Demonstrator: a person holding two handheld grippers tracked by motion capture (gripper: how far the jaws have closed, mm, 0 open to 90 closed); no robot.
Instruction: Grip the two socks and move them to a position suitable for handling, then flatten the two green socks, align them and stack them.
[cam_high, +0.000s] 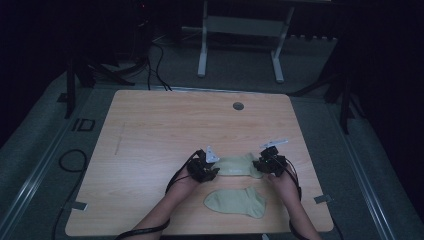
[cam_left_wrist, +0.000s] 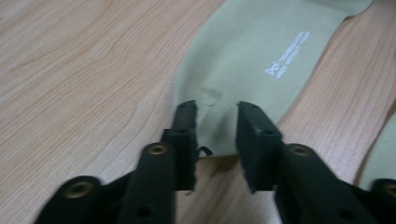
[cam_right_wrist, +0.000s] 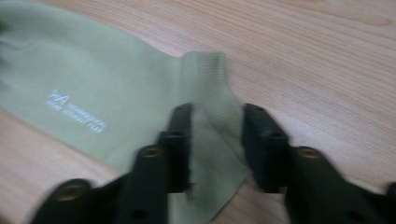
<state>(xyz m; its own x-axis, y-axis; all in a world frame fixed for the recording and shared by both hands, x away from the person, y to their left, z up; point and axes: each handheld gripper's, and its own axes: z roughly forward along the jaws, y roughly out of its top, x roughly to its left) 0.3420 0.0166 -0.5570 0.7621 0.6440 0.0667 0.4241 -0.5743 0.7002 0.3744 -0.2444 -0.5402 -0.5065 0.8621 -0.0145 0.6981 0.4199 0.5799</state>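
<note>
On the light wooden surface (cam_high: 150, 130), each hand-held gripper, left (cam_left_wrist: 215, 135) and right (cam_right_wrist: 215, 140), straddles an end of a pale green sock (cam_high: 239, 165) with unreadable white lettering, jaws parted, a second matching sock (cam_high: 236, 201) lying nearer.

Two pale olive-green ankle socks on the wooden table (cam_high: 150, 130), near its front edge, upper sock (cam_high: 239, 165) stretched flat crosswise, small white print on it, lower sock (cam_high: 236, 201) flat just in front, apparently not touching, toe toward the left.
</note>
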